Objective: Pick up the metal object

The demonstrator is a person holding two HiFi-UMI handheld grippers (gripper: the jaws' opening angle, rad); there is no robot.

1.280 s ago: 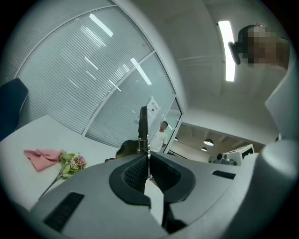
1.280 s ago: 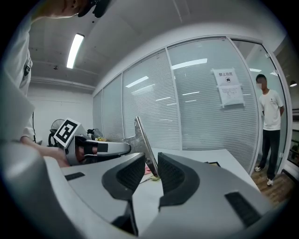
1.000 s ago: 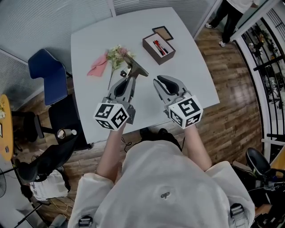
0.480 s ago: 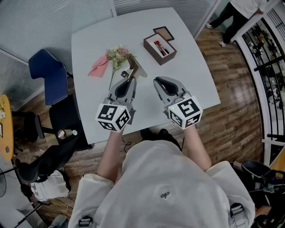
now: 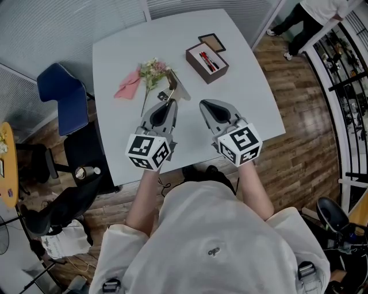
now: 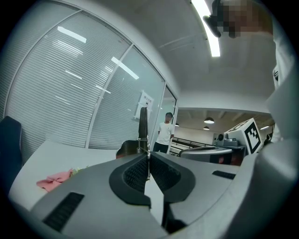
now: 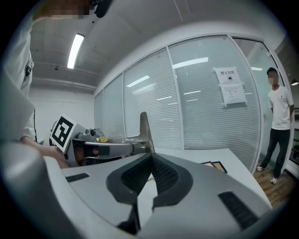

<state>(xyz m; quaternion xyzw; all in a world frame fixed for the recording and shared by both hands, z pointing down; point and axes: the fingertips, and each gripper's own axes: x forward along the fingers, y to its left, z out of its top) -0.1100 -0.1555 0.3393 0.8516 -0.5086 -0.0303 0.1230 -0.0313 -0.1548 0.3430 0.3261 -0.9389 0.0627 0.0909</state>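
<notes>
The metal object point(image 5: 174, 86), a flat scraper-like blade with a dark handle, is held over the white table point(image 5: 247, 97). My left gripper point(image 5: 168, 104) is shut on it. In the left gripper view its thin edge runs between the pads point(image 6: 138, 172) and its handle point(image 6: 143, 122) stands upright. In the right gripper view the blade point(image 7: 144, 130) juts up beyond my left gripper point(image 7: 110, 149). My right gripper point(image 5: 214, 107) is beside it, apart. Its jaws have just been closing and now stand shut point(image 7: 150, 173) with nothing between them.
On the table behind lie a brown box of pens point(image 5: 207, 58), its lid point(image 5: 211, 42), a sprig of flowers point(image 5: 150, 72) and a pink cloth point(image 5: 127, 85). A blue chair point(image 5: 60, 97) stands left of the table. A person point(image 5: 299, 17) stands at the far right.
The right gripper's jaws have closed. The left gripper has rolled a little, so the blade now stands more upright. Neither hand has shifted place.
</notes>
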